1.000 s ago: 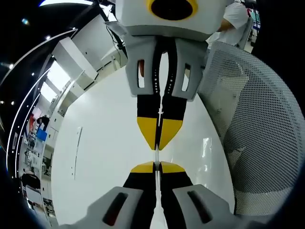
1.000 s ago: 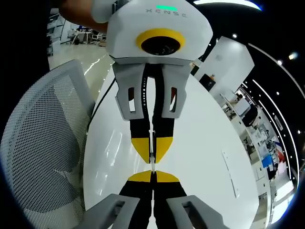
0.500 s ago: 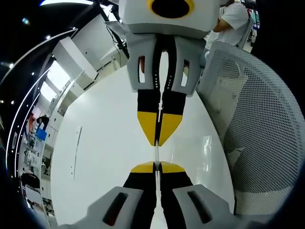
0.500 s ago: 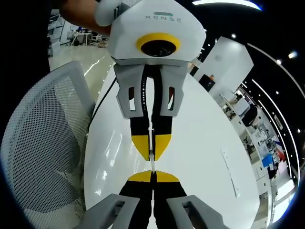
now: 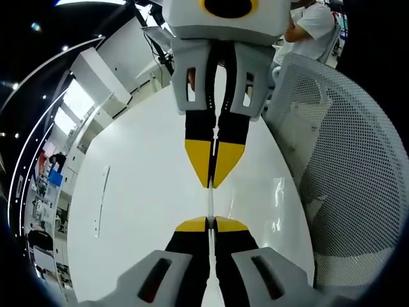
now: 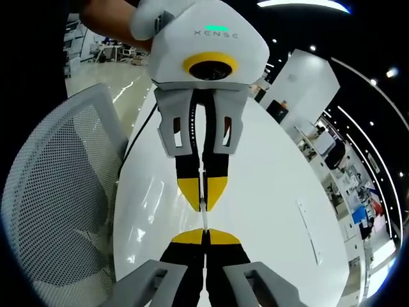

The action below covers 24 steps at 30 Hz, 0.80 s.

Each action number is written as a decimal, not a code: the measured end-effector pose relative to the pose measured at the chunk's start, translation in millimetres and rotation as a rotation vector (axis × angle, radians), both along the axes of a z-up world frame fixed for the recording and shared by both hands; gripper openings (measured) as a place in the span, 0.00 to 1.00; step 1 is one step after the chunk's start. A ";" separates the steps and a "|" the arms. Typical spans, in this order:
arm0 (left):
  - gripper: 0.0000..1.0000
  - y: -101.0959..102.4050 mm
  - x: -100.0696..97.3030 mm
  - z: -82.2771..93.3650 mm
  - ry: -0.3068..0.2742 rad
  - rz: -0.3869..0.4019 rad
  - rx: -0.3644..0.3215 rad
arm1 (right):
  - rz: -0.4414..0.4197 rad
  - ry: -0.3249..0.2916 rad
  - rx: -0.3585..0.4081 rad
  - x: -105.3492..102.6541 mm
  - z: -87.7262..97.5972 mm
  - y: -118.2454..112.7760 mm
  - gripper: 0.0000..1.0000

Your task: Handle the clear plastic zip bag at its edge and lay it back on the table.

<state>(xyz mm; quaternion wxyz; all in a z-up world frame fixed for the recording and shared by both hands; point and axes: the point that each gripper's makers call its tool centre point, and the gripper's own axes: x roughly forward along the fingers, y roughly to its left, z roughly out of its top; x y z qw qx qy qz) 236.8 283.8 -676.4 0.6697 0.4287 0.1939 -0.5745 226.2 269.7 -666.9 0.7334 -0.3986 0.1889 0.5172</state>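
Left gripper view. Left gripper [image 5: 211, 219]: jaws clenched on the near end of the bag [image 5: 210, 199], which is showing edge-on as a thin pale strip, hard to read. Right gripper [image 5: 214, 182]: facing in from the top, clenched on the far end of the same strip. The gap between the two yellow tips is widening against half a second ago, so the bag edge is being drawn out taut between them, held above the table [image 5: 140, 211]. Mesh chair [image 5: 345, 173] is standing beside the table on the right side of the view.

Right gripper view. Right gripper [image 6: 204, 233]: jaws clenched on the bag [image 6: 204, 218]. Left gripper [image 6: 202, 206]: opposite, clenched likewise, a hand [image 6: 137, 22] showing behind it, and drawing off a little from its earlier place. Table [image 6: 268, 211] is lying white and glossy beneath; chair [image 6: 61, 204] is on the left side of the view.

Judgement: the edge handling is under way; the laying back on the table is not yet done, since the bag is probably hanging clear of the top.
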 end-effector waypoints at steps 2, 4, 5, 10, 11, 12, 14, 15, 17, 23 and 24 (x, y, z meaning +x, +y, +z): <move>0.00 0.1 0.0 0.1 0.000 0.000 0.000 | 0.001 -0.001 0.000 0.1 0.2 0.1 0.00; 0.00 0.1 0.3 -0.1 -0.001 -0.001 0.001 | 0.000 0.000 0.000 0.2 0.5 0.1 0.00; 0.00 0.2 0.3 -0.1 -0.001 -0.001 0.001 | 0.000 0.001 0.000 0.2 0.5 0.1 0.00; 0.00 0.7 1.0 -0.3 0.000 -0.001 0.000 | 0.001 -0.001 0.001 0.1 1.3 0.1 0.00; 0.00 1.1 1.3 -0.8 0.001 0.000 0.001 | 0.000 0.000 0.001 0.0 1.4 0.0 0.00; 0.00 1.8 1.7 -1.2 0.000 0.001 0.003 | -0.001 0.000 0.000 0.0 1.3 -0.1 0.00; 0.00 3.1 2.1 -2.1 0.002 0.003 0.005 | -0.001 -0.001 0.001 0.1 1.6 -0.6 0.00; 0.00 4.2 2.2 -2.3 0.004 0.004 0.006 | -0.004 0.001 0.005 -0.2 1.9 -0.6 0.00; 0.00 5.3 2.5 -2.5 0.004 0.006 0.007 | -0.003 0.000 0.005 -0.5 1.9 -0.4 0.00; 0.00 9.1 3.5 -2.9 0.004 0.016 0.009 | 0.002 -0.001 0.007 0.1 2.9 1.1 0.00; 0.00 9.9 3.7 -3.0 0.004 0.018 0.010 | 0.002 -0.002 0.007 0.2 3.3 1.3 0.00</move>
